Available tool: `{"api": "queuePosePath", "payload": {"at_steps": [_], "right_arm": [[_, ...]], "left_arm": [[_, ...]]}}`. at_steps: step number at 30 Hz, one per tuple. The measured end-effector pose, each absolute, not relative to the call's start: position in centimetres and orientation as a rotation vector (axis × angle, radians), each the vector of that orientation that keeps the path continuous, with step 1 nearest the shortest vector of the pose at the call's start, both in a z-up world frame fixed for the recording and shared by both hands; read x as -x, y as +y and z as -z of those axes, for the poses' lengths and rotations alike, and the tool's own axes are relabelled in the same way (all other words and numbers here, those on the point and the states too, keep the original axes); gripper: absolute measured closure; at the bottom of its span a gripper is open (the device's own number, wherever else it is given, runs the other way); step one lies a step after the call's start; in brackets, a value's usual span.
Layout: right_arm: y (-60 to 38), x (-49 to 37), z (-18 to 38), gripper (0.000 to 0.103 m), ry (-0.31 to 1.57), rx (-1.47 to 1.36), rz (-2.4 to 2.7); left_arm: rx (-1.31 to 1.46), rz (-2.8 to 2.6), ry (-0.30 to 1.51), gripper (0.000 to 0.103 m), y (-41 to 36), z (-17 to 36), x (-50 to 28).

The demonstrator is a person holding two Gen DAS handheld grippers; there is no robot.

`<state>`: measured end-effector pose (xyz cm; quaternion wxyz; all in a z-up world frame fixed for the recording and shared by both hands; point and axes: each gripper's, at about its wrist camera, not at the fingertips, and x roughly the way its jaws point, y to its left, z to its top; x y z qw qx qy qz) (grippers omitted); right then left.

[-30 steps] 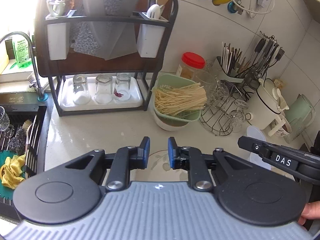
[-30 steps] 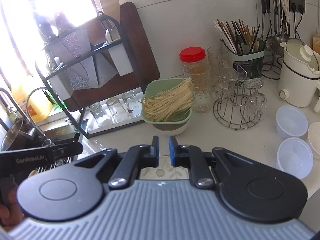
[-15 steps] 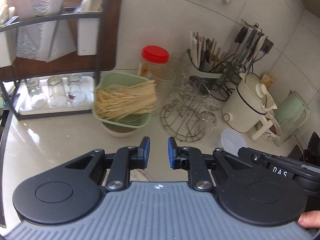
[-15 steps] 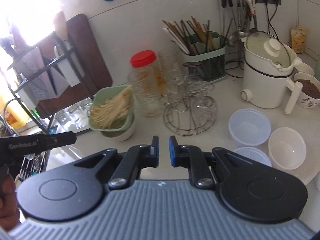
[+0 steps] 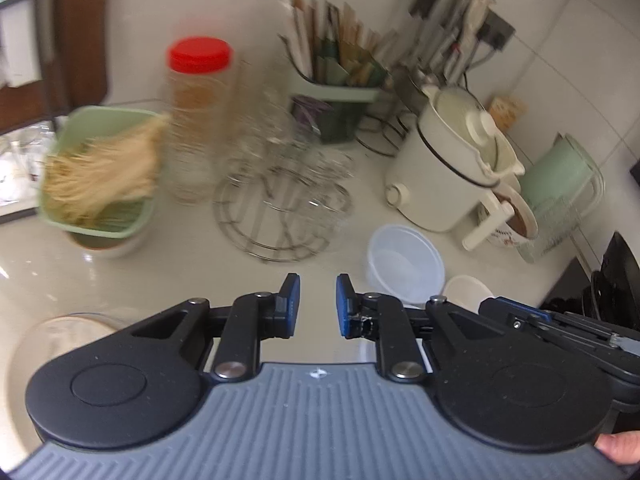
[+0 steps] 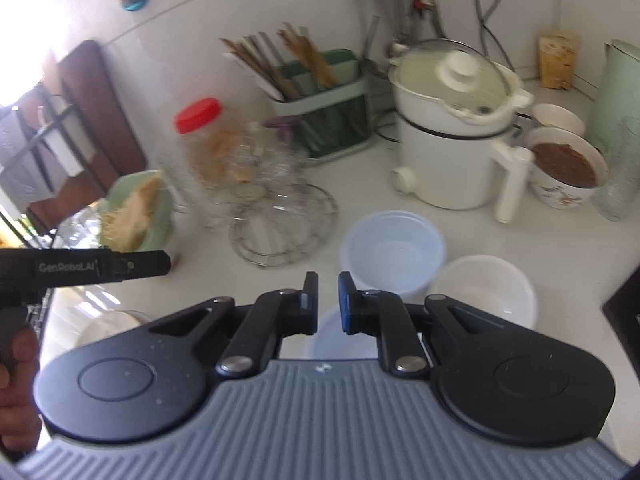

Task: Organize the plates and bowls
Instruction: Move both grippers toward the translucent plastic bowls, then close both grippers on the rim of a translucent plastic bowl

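Both the left gripper (image 5: 318, 300) and right gripper (image 6: 328, 300) hold nothing, jaws slightly apart; 2 bowls, clear (image 6: 394, 250) and white (image 6: 486, 292), sit just ahead on the pale counter (image 6: 560, 236).

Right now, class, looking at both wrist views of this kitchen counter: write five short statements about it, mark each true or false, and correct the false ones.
1. The jar has a red lid. True.
2. The right gripper holds a bowl. False: its jaws stand slightly apart with nothing between them.
3. The translucent tub and the white bowl stand side by side. True.
4. The green basket holds glasses. False: it holds pale noodle-like sticks.
5. The left gripper is clamped on the plate. False: it is empty, and the plate lies to its lower left.
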<state>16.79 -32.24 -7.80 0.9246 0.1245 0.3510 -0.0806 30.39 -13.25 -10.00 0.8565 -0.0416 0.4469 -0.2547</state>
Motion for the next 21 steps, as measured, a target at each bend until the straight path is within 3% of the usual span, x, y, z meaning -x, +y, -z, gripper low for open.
{"api": "queuePosePath", "payload": {"at_steps": [5, 8, 21], "right_arm": [[-35.6, -16.5, 9.5, 0.088, 0.772, -0.289, 0.211], [-37.0, -16.2, 11.0, 0.075, 0.81, -0.325, 0.225], [-39.8, -17.2, 17.3, 0.075, 0.934, -0.443, 0.215]], "left_arm": [[0.051, 0.574, 1.013, 0.072, -17.1, 12.7, -30.9], [0.023, 0.64, 1.062, 0.055, -18.9, 14.9, -31.4], [-0.078, 0.612, 1.212, 0.057, -22.0, 21.2, -31.5]]}}
